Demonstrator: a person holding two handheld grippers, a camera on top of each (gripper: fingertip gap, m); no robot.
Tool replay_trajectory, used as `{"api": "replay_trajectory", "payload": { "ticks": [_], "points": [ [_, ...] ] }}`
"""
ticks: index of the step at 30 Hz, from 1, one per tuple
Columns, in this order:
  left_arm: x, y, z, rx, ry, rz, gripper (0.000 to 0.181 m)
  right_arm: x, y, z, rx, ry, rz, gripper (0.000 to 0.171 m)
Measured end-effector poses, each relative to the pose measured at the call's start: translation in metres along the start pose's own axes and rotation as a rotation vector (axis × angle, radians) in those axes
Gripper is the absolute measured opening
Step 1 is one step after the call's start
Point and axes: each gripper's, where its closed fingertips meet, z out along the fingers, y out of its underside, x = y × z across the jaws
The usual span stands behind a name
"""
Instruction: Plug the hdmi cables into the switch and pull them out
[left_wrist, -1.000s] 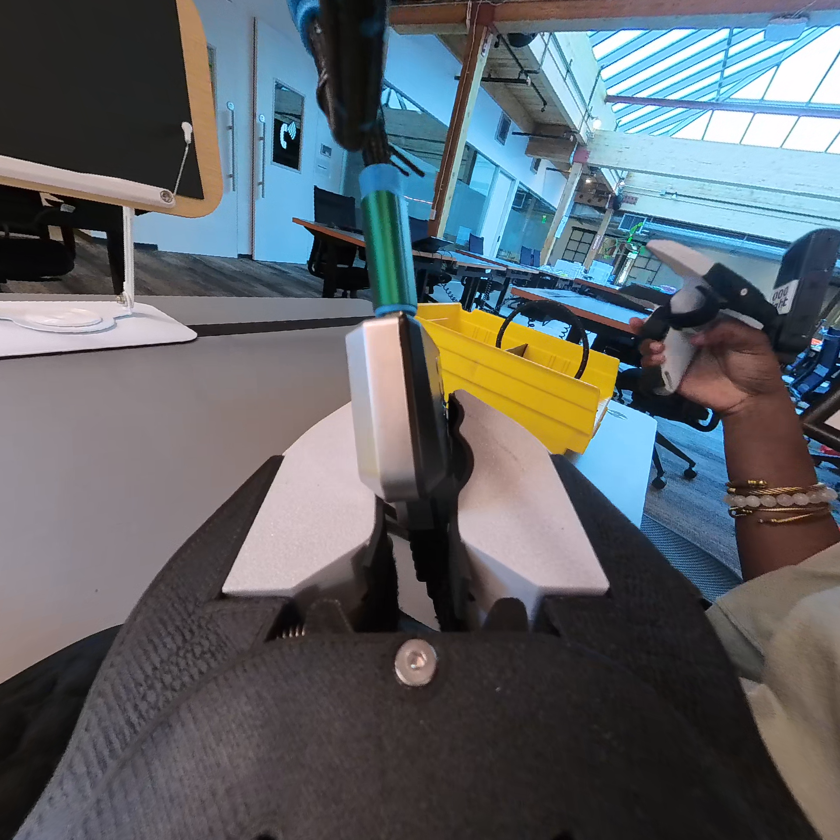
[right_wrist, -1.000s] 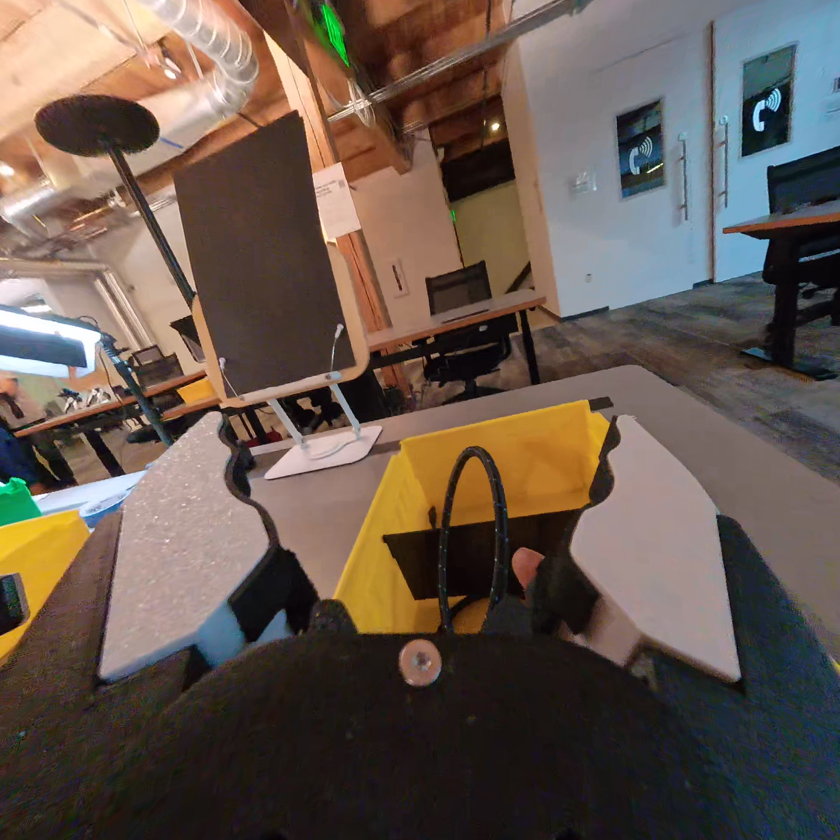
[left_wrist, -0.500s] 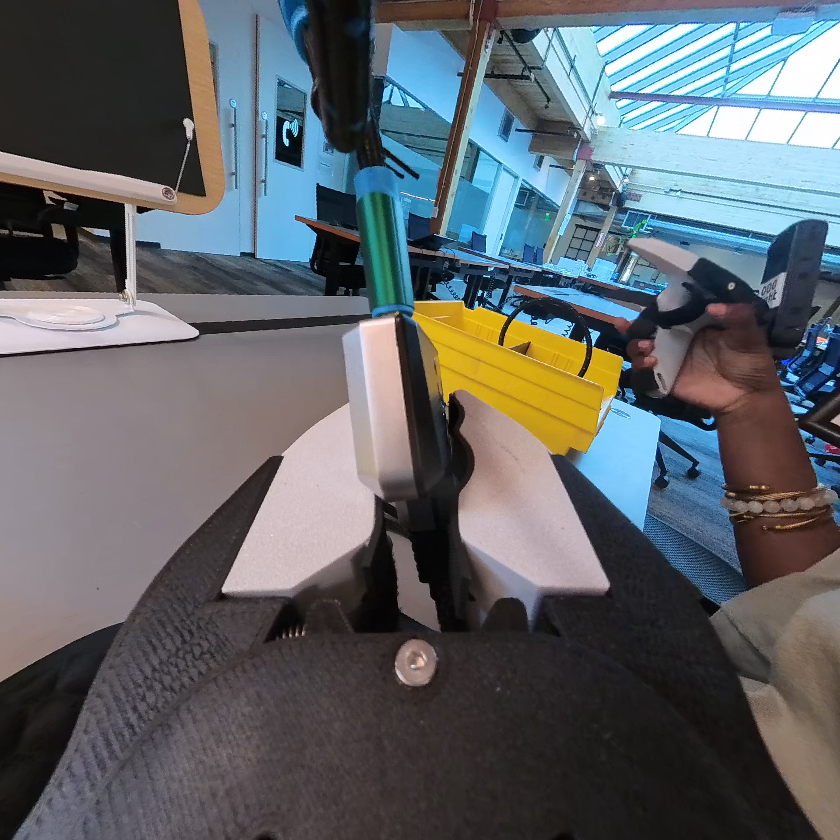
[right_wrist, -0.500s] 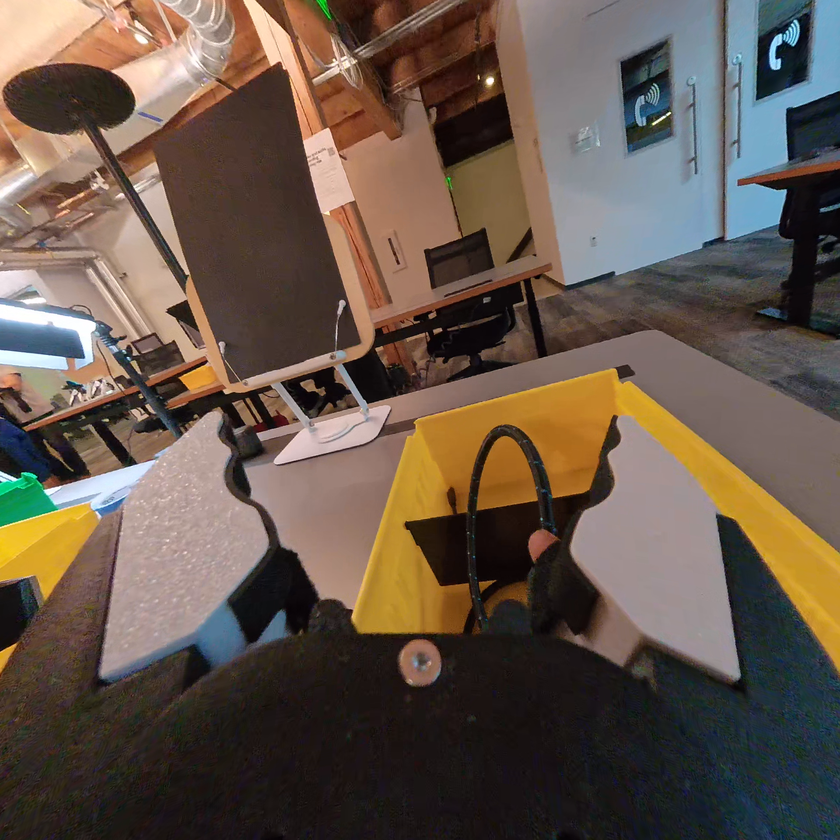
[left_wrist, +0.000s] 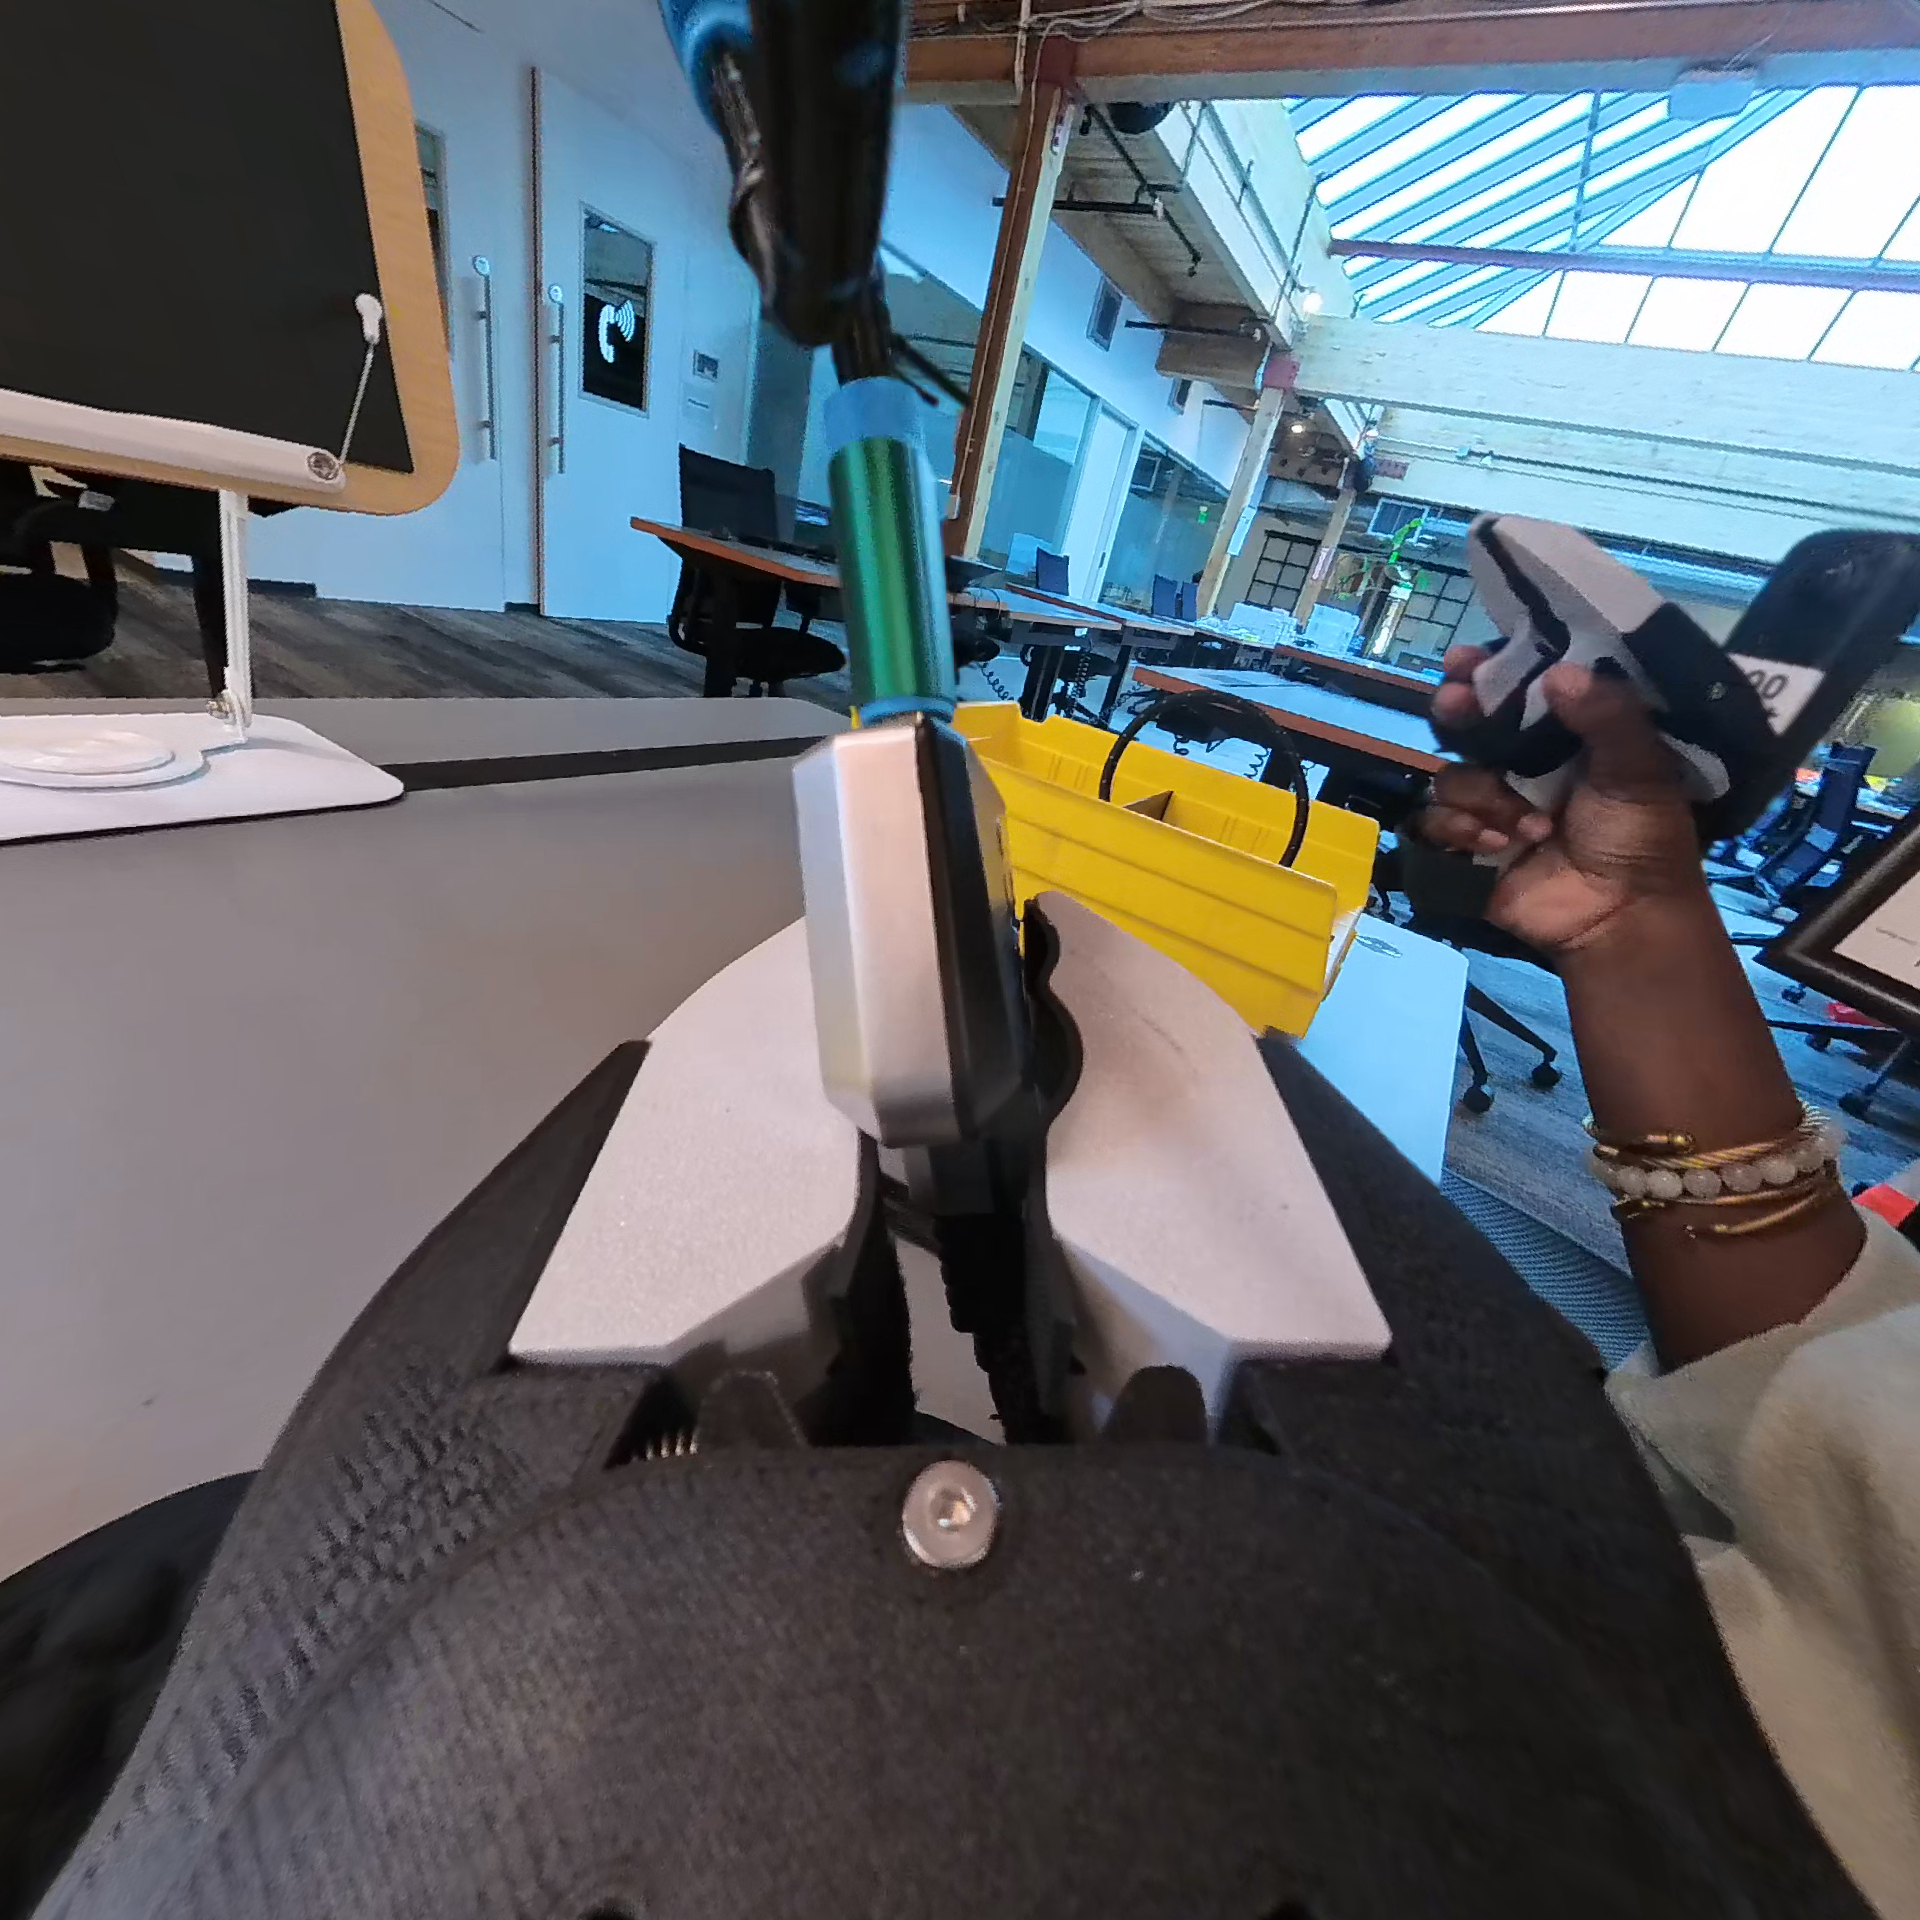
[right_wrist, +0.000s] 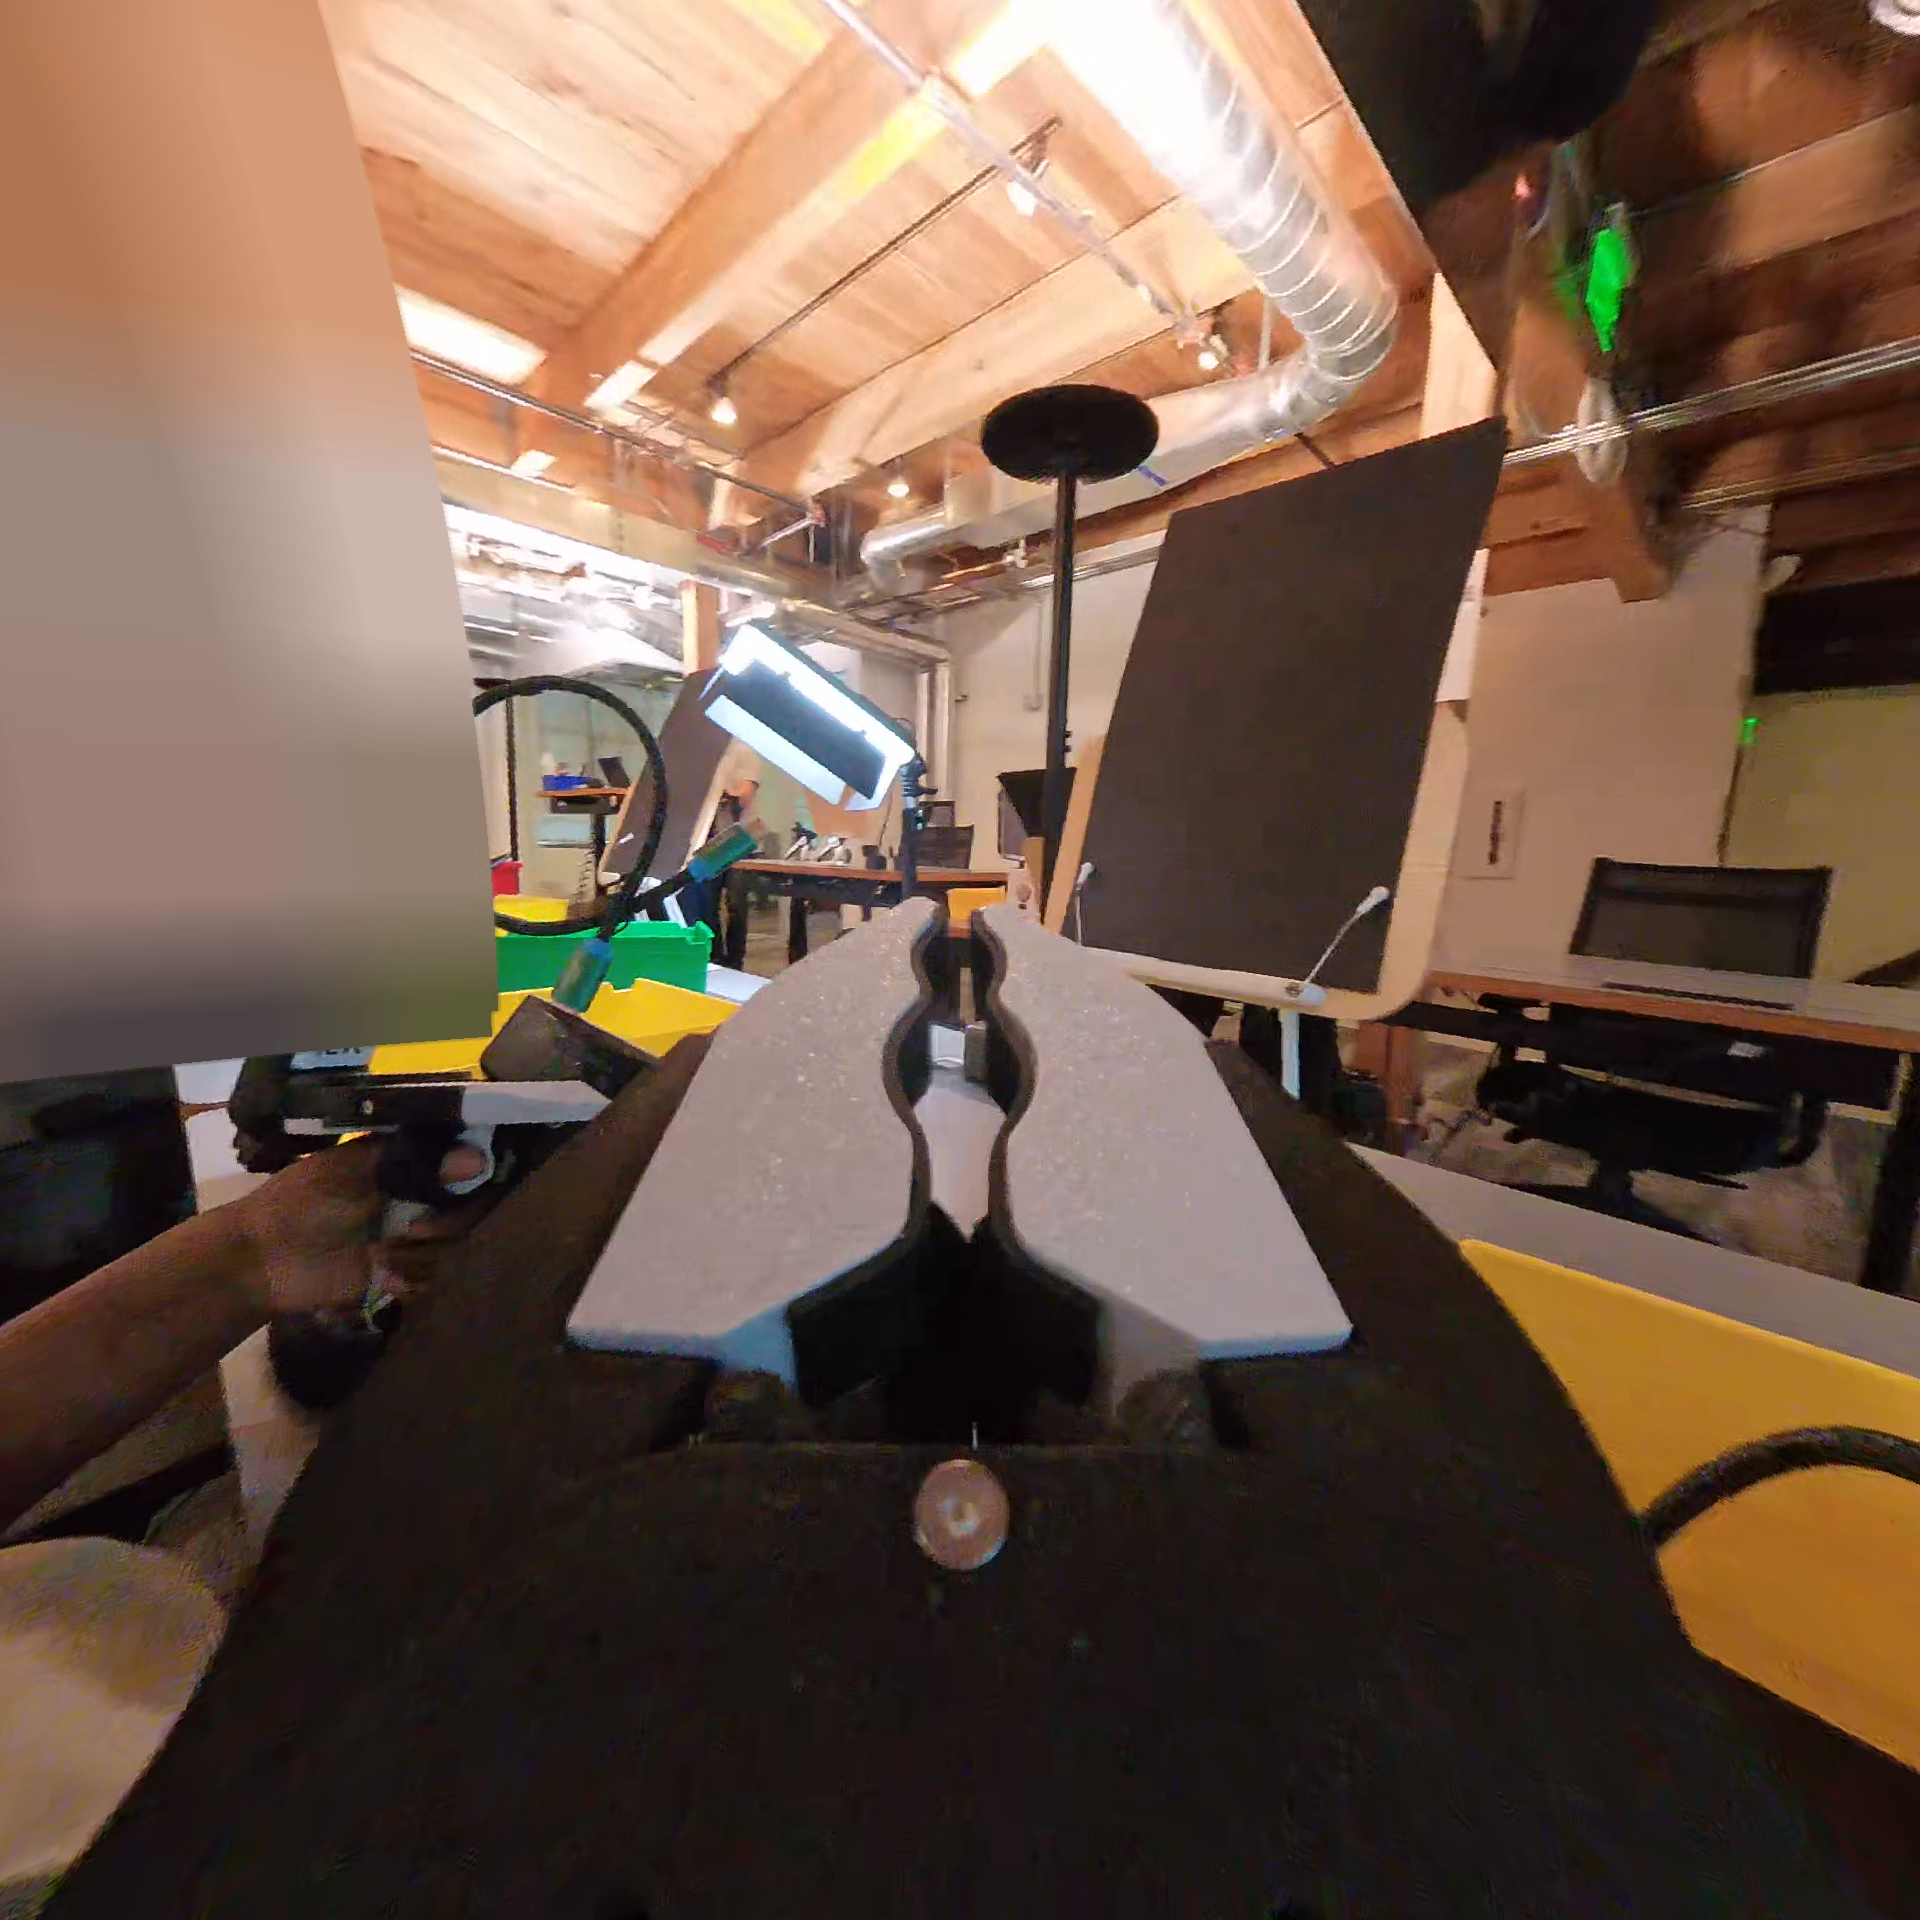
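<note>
My left gripper (left_wrist: 966, 935) is shut on the silver HDMI switch (left_wrist: 883, 935) and holds it upright above the grey table (left_wrist: 312, 987). A green HDMI plug (left_wrist: 894, 592) sits in the switch's top, and its black cable (left_wrist: 810, 156) runs up out of view. In the right wrist view the switch (right_wrist: 561, 1039) shows at the left with the green plug (right_wrist: 587, 977) in it and a second green plug (right_wrist: 727, 852) hanging on the looped cable. My right gripper (right_wrist: 961, 914) is shut and empty, held in the air; it also shows in the left wrist view (left_wrist: 1507, 582), to the right of the switch.
A yellow bin (left_wrist: 1174, 894) with a black cable loop (left_wrist: 1205, 707) stands behind the switch, and in the right wrist view it (right_wrist: 1714, 1403) lies below right. A dark board on a white stand (right_wrist: 1278, 727) stands at the table's back. Green and yellow bins (right_wrist: 603, 956) stand far left. Left tips to right tips: about 25 cm.
My right gripper has shut, lifted away from the yellow bin and swung to face the left gripper. My left gripper still holds the switch in the same place.
</note>
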Motion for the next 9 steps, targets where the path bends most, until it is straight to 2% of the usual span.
{"api": "replay_trajectory", "payload": {
  "ticks": [3, 4, 5, 6, 9],
  "points": [
    [0.002, -0.001, 0.000, 0.003, 0.015, 0.005, 0.024, -0.018, 0.008, 0.020, -0.023, -0.049, 0.037, 0.054],
    [0.003, -0.001, 0.000, 0.003, 0.020, 0.007, 0.025, -0.030, 0.011, 0.027, -0.036, -0.100, 0.050, 0.052],
    [0.005, -0.001, 0.000, 0.004, 0.026, 0.012, 0.025, -0.047, 0.012, 0.031, -0.021, -0.179, 0.030, 0.015],
    [0.007, -0.001, 0.000, 0.004, 0.036, 0.020, 0.024, -0.062, 0.011, 0.036, 0.011, -0.232, 0.018, 0.000],
    [0.018, -0.002, 0.000, 0.003, 0.093, 0.061, 0.024, -0.104, 0.029, 0.057, -0.049, -0.415, 0.114, 0.003]
  ]
}}
